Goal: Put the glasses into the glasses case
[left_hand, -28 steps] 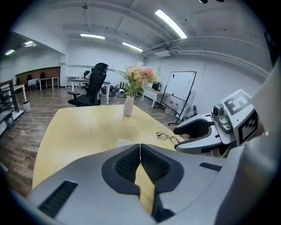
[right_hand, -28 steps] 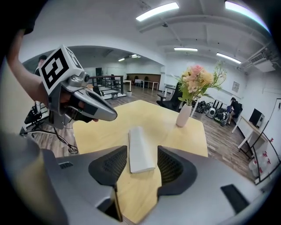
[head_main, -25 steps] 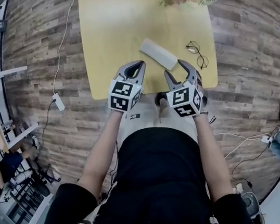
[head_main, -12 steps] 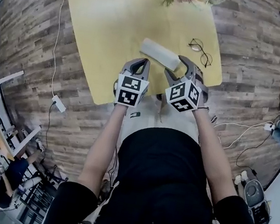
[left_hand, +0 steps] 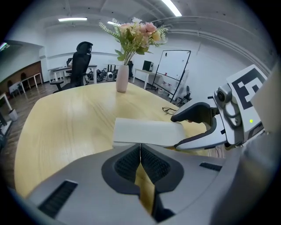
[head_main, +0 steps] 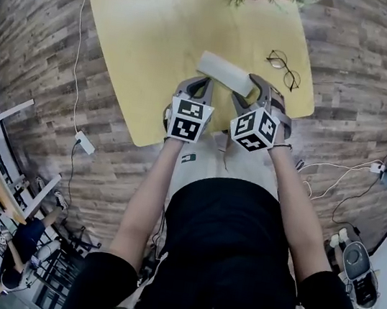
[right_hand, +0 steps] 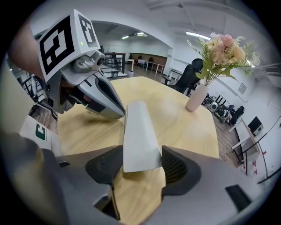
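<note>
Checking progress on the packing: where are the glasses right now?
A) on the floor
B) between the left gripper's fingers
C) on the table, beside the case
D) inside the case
C: the glasses lie on the table, off to one side of the case and apart from it.

Bright, even indoor light (strong fisheye warping)

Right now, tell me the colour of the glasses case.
The glasses case is plain pale grey, clearest in the right gripper view.
</note>
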The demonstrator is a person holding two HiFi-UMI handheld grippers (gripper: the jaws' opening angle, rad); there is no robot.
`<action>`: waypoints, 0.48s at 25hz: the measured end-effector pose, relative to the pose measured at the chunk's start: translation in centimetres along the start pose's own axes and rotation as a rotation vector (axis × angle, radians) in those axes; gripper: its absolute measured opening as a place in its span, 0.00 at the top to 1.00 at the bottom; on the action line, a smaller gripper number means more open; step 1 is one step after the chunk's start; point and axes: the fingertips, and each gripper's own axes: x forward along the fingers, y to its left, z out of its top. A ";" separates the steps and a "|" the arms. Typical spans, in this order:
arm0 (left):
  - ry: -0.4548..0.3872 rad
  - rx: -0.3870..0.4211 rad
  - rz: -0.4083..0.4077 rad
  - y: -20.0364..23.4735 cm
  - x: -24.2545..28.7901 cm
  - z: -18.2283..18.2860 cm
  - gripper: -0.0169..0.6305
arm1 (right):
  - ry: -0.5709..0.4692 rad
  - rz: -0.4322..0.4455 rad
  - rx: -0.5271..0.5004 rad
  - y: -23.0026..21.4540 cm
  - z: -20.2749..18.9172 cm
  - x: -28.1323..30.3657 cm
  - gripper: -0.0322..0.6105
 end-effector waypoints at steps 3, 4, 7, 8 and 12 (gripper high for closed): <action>-0.001 0.001 -0.003 0.1 0.3 0.1 0.94 | -0.001 0.000 -0.004 -0.1 0.0 0.1 0.49; 0.003 0.003 -0.006 0.0 0.4 0.0 0.94 | -0.002 0.002 -0.004 0.0 0.0 0.1 0.49; 0.010 0.010 -0.016 0.0 0.6 -0.1 0.94 | -0.004 0.006 -0.001 0.0 0.0 0.0 0.49; 0.012 0.011 -0.017 0.0 0.7 -0.1 0.94 | -0.005 0.008 -0.001 0.0 0.0 0.0 0.49; 0.015 0.011 -0.012 0.1 0.9 -0.2 0.94 | -0.003 0.021 -0.007 -0.1 0.0 0.1 0.50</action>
